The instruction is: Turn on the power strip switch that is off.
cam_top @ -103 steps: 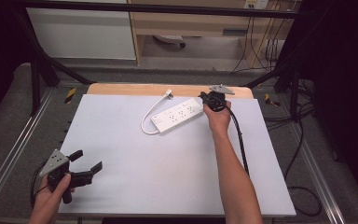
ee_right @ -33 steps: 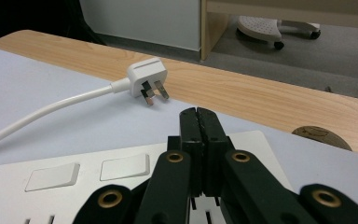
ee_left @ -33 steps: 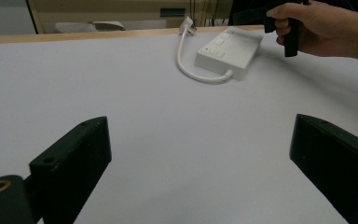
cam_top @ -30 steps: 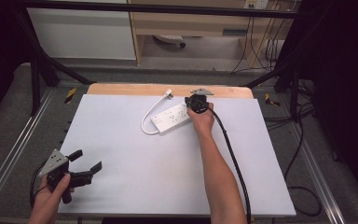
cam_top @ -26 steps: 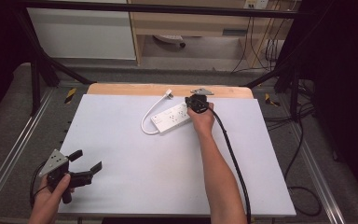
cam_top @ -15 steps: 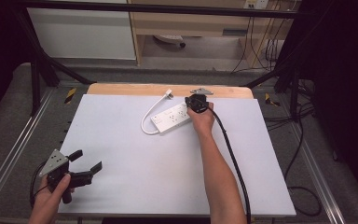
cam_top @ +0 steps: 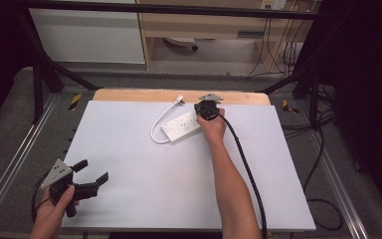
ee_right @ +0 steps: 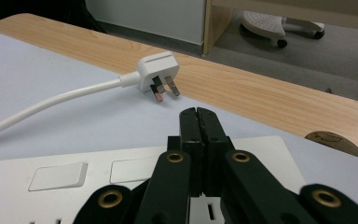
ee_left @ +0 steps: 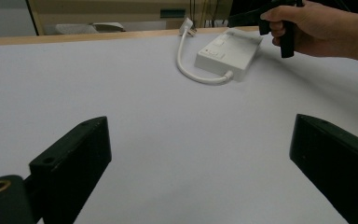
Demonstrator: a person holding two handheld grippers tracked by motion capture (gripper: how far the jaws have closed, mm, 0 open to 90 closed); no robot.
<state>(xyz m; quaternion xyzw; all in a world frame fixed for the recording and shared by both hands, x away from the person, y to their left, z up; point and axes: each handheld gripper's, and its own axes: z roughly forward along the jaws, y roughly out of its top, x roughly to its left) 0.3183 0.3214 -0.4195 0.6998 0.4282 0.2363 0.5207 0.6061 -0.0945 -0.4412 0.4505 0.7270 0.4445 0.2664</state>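
Jaws on the right gripper (ee_right: 196,114) are pressed flat together with nothing between them, tips sitting over the far end of the white power strip (cam_top: 181,126) near the table's (cam_top: 129,149) back edge, plug (ee_right: 158,74) lying just beyond. Left gripper (cam_top: 90,175) is spread wide, parked at the near corner. Looks like a switch press, so I'd go straight down, gentle, so the strip doesn't skid.

Lab workspace, black metal frame (cam_top: 40,74), trailing cables (cam_top: 278,45), white table (cam_top: 129,149)

The right gripper (ee_right: 198,116) hides part of the power strip (ee_right: 65,175), whose near end the right gripper view's bottom edge cuts off.
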